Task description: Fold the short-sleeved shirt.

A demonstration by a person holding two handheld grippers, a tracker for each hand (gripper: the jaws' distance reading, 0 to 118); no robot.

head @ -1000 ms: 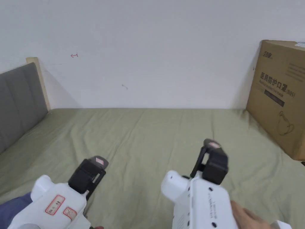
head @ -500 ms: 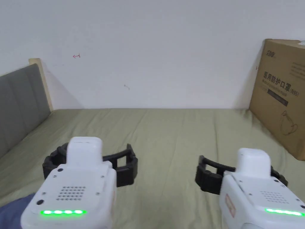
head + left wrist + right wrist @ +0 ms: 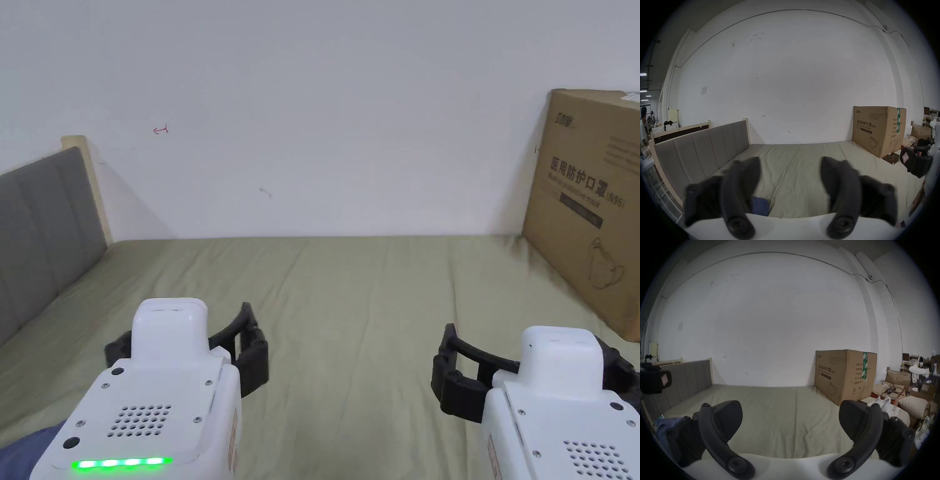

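Left gripper (image 3: 187, 350) and right gripper (image 3: 531, 372) held level side by side, well apart, jaws spread wide, empty.

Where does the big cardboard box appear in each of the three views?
Head view: the cardboard box stands at the right edge, on the bed by the wall.
Left gripper view: the box is right of centre, beyond the jaws.
Right gripper view: the box is right of centre, larger.
Shared landmark: the grey headboard, at the left in all three.

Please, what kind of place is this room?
Probably a storage or workshop space with a bed set up in it, not a home bedroom: a bed with a padded headboard, a large cardboard box, and piled clutter beside it.
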